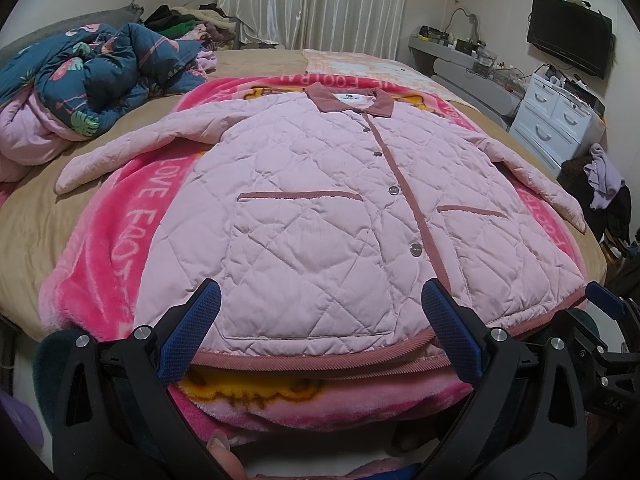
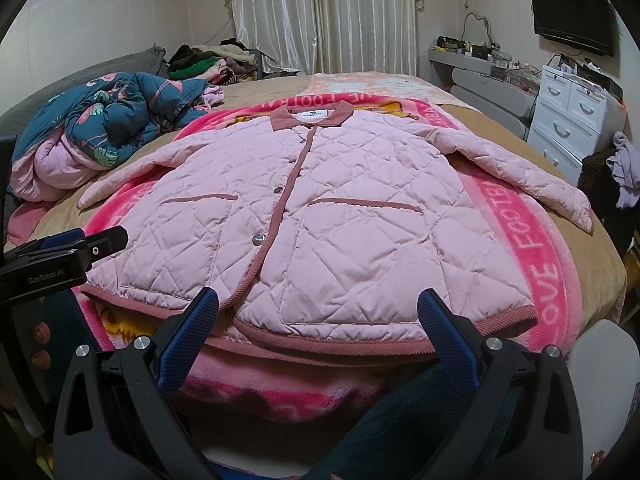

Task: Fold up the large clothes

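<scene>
Pink quilted button-front jacket with dusty-rose corduroy collar and hem [image 1: 320, 200] lies flat, front up, sleeves spread, on the hot-pink fleece blanket [image 1: 132, 232] over the bed, collar far, hem near. Left tongs [image 1: 320, 332] and right tongs [image 2: 318, 328] are both spread wide, empty, hovering over the near hem. We'd fold the sleeves in first: pinch each cuff shallow, lift low, lay across the chest; quilting is bulky, so smooth before halving.

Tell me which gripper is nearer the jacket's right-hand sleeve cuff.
Right. The right gripper hovers open at the hem on the side of that sleeve cuff; the left gripper hovers open further along the jacket hem, on the far side of the button strip.
</scene>
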`<state>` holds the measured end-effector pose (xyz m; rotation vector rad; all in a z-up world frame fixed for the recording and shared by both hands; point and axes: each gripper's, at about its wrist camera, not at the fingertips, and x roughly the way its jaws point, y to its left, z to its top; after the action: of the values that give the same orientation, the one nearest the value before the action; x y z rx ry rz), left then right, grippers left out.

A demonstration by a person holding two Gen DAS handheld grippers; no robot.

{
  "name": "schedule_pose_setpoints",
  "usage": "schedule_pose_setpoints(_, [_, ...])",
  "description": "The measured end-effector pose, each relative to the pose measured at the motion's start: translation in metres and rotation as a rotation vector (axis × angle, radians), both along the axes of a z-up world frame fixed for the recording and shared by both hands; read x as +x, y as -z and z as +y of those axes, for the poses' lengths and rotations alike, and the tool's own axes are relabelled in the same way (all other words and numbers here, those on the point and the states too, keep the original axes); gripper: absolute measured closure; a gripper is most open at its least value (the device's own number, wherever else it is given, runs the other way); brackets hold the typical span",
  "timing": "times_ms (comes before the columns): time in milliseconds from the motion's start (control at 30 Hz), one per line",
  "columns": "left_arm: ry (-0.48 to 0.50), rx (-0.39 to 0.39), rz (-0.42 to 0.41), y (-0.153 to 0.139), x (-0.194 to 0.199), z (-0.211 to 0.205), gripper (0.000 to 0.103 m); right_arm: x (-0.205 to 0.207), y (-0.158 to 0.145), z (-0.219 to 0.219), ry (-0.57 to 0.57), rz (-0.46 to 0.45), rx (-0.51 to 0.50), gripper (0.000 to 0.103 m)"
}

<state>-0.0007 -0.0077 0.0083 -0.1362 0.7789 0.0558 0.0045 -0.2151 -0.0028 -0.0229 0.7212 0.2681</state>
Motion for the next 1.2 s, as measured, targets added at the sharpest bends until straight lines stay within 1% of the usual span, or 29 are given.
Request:
schedule_pose_setpoints(433, [-0.001, 0.003, -0.002, 0.001, 0.000, 0.000, 0.009, 0.000, 0.001, 0.000, -0.002, 0.006, -0.001, 0.004])
schedule_pose_setpoints(800, [0.009, 0.000, 0.002, -0.005, 0.001, -0.002, 0.009, 0.002, 0.006, 0.002, -0.008, 0.017, -0.002, 0.004])
schedule_pose_setpoints(1000, [0.008, -0.004, -0.009, -0.008, 0.003, -0.004, 0.009, 0.014, 0.010, 0.006, -0.013, 0.041, -0.026, 0.004])
schedule_pose_setpoints(1200, [-0.003, -0.004, -0.004, -0.008, 0.028, 0.003, 0.009, 0.037, -0.002, 0.009, -0.013, 0.036, -0.034, 0.004])
